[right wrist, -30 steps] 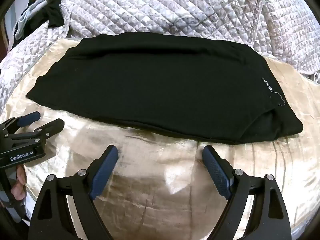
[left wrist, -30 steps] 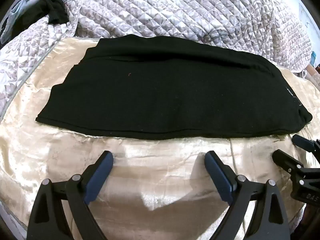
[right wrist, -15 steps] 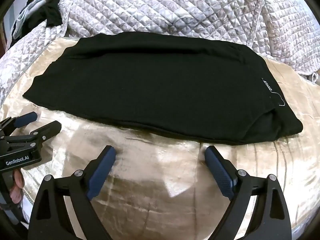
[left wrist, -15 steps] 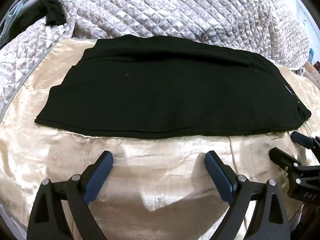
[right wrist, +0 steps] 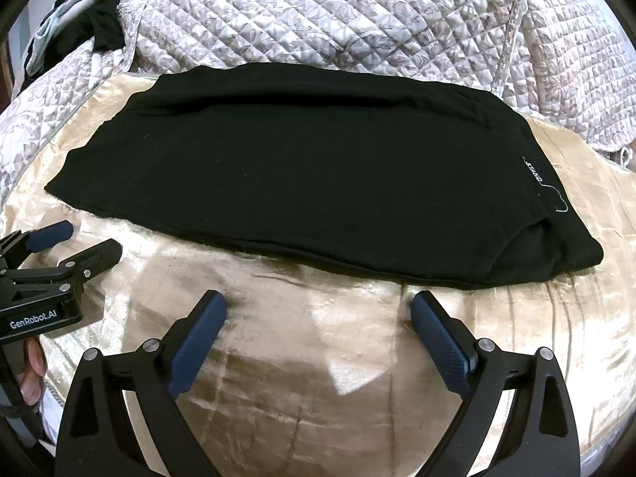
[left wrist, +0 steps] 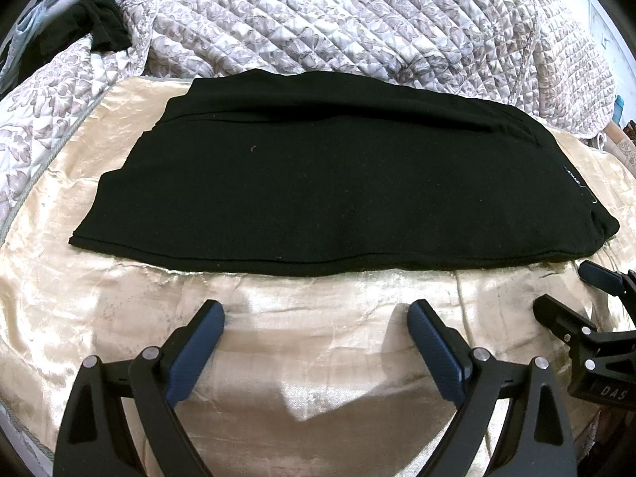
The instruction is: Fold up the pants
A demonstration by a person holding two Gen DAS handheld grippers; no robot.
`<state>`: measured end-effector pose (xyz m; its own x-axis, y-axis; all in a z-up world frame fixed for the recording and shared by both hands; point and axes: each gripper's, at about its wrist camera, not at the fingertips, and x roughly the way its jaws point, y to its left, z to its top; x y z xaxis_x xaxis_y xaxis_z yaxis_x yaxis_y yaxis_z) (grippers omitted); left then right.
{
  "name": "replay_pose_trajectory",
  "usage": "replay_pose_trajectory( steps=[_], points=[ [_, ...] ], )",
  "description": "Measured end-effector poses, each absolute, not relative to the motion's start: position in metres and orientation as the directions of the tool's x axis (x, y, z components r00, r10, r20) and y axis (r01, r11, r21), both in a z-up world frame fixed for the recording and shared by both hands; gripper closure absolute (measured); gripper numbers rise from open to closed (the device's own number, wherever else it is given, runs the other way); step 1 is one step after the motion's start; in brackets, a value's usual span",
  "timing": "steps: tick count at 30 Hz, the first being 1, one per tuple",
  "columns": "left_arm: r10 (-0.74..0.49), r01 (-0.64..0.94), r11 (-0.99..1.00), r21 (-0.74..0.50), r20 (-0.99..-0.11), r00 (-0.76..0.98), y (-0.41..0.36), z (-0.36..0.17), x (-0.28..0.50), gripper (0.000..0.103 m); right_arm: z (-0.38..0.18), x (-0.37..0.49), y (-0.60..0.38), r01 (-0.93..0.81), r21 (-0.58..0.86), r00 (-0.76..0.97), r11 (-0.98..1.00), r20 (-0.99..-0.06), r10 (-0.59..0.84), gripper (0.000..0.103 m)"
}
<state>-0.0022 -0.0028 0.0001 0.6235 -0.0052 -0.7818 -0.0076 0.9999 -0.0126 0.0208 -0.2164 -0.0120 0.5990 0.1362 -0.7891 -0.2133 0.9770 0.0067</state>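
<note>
Black pants (left wrist: 334, 183) lie folded into a long flat band across a shiny cream satin sheet (left wrist: 310, 342); a small white label (right wrist: 532, 171) sits near their right end. My left gripper (left wrist: 316, 310) hovers just in front of the pants' near edge, open, with nothing between its blue pads. My right gripper (right wrist: 318, 304) is also short of the near edge, further right; its jaws are opening and hold nothing. Each gripper shows in the other's view: the right gripper (left wrist: 572, 290) at the right edge, the left gripper (right wrist: 75, 242) at the left edge.
A quilted grey-and-white patterned bedspread (left wrist: 357, 24) is bunched up behind the pants. Dark and pale clothes (left wrist: 95, 28) lie at the far left corner. A person's fingers (right wrist: 31, 369) grip the left tool's handle. Bare satin stretches in front of the pants.
The right gripper's jaws have spread slightly wider. The pants have not moved, and both grippers stay at about the same place before the near edge.
</note>
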Motion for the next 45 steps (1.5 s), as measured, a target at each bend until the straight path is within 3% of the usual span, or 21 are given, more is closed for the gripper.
replay_pose_trajectory(
  steps=[45],
  points=[
    [0.000, -0.008, 1.000, -0.006, -0.782, 0.623, -0.0035, -0.0005, -0.0018, 0.007, -0.0111, 0.0199, -0.2153, -0.214, -0.001, 0.606, 0.977, -0.784, 0.132, 0.006]
  ],
)
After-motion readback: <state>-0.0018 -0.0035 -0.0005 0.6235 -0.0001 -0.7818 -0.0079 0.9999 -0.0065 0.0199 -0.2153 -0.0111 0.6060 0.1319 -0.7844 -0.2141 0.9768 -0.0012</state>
